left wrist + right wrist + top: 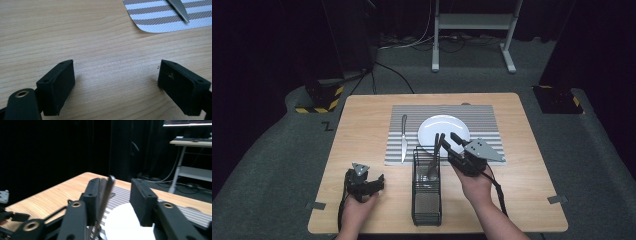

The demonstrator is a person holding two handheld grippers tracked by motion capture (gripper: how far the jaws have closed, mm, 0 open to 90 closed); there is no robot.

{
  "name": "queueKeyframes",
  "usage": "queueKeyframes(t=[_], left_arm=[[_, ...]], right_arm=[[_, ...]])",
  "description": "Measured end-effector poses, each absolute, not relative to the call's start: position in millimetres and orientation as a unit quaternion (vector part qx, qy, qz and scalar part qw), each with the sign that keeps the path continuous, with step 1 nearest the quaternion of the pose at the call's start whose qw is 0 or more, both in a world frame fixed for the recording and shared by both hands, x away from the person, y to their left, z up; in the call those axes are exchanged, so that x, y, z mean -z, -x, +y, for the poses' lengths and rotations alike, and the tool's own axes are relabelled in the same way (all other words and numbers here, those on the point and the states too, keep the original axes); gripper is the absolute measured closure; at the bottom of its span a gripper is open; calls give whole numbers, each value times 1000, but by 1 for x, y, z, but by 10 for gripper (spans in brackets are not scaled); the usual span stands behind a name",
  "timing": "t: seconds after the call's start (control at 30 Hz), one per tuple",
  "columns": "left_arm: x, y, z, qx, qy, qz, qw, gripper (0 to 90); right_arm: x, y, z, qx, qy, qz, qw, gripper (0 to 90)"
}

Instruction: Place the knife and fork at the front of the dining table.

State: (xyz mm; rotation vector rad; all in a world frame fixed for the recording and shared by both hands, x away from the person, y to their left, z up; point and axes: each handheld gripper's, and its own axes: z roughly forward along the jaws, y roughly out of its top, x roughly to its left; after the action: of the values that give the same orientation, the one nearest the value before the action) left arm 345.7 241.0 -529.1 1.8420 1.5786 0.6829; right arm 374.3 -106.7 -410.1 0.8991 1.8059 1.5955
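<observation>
My left hand-held gripper point(371, 184) spread wide over bare counter point(362, 130), my right hand-held gripper point(448, 142) open around an upright utensil handle point(106, 192) touching one jaw, above the black mesh caddy point(427, 192), white plate point(444, 129) and knife point(404, 137) on the striped placemat point(482, 120) beyond.

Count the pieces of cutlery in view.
2: a knife lying on the placemat left of the plate, and one utensil standing in the mesh caddy. More may be hidden there.
</observation>
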Motion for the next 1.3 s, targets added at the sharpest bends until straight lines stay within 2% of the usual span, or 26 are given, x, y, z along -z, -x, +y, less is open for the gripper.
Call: queueKeyframes(t=[0.23,0.47,1.3], left_arm=[[529,-346,241,-258,-696,596,306,143],[529,-346,241,-258,-696,596,306,143],[529,-346,241,-258,-696,596,306,143]], right_arm=[[412,-383,-96,-597,-339,674,270,744],[417,-389,-95,-609,-356,671,226,847],[378,-360,-90,-645,-295,645,285,869]])
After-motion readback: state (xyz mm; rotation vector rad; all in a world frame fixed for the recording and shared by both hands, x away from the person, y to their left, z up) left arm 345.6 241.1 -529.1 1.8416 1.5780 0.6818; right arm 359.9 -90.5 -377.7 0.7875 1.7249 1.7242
